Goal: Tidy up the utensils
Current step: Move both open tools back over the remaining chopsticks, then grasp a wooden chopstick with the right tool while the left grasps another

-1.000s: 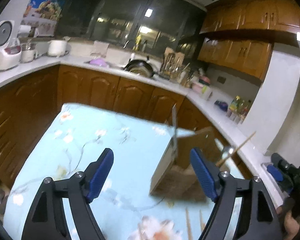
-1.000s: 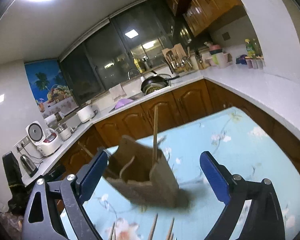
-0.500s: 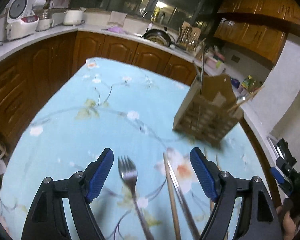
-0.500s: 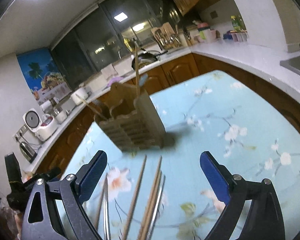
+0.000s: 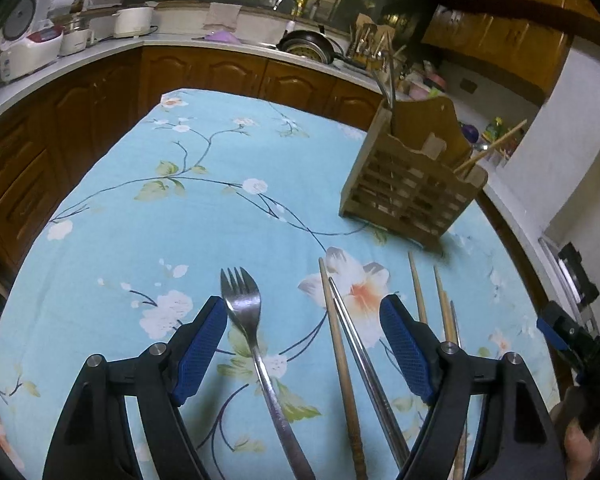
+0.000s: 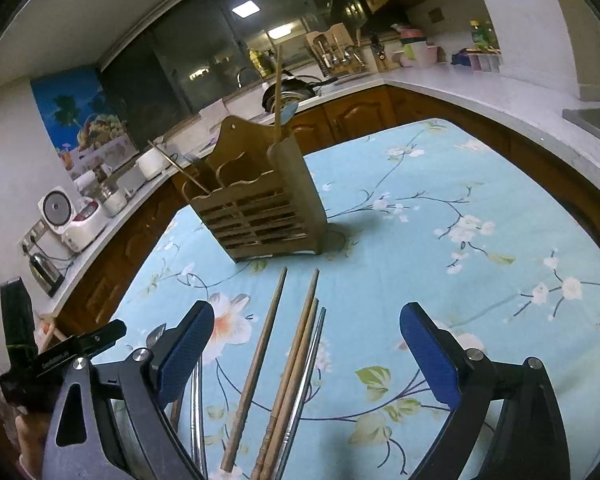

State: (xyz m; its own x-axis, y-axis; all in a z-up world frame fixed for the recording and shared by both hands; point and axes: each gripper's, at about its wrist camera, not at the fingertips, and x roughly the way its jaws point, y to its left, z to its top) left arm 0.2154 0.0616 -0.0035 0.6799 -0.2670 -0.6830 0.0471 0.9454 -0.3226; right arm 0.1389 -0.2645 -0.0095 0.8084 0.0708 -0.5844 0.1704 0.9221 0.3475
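Utensils loose on the tabletop [image 5: 112, 216], none grasped yet. Left gripper [image 5: 302, 344] spread wide, nothing held; fork [image 5: 256, 344] lies between its fingers, tines pointing away, handle running back under the camera. Just right of the fork: a wooden chopstick [image 5: 338, 344] and a metal chopstick [image 5: 360, 344], side by side. Right gripper [image 6: 306, 354] also released and empty, hanging over a bundle of chopsticks [image 6: 290, 376], wooden plus one metal.

Wooden caddy [image 6: 260, 204] stands upright further back on the tabletop, well apart from the loose pieces; already holds a few tall items, exact compartments hard to call.

Judged step: pre-grasp, picking the first piece. Next move: drop the left gripper onto the fork neck, close, lift, carry to the caddy. Risk: thin flat metal on cloth, fingers may slide off or snag the cloth.
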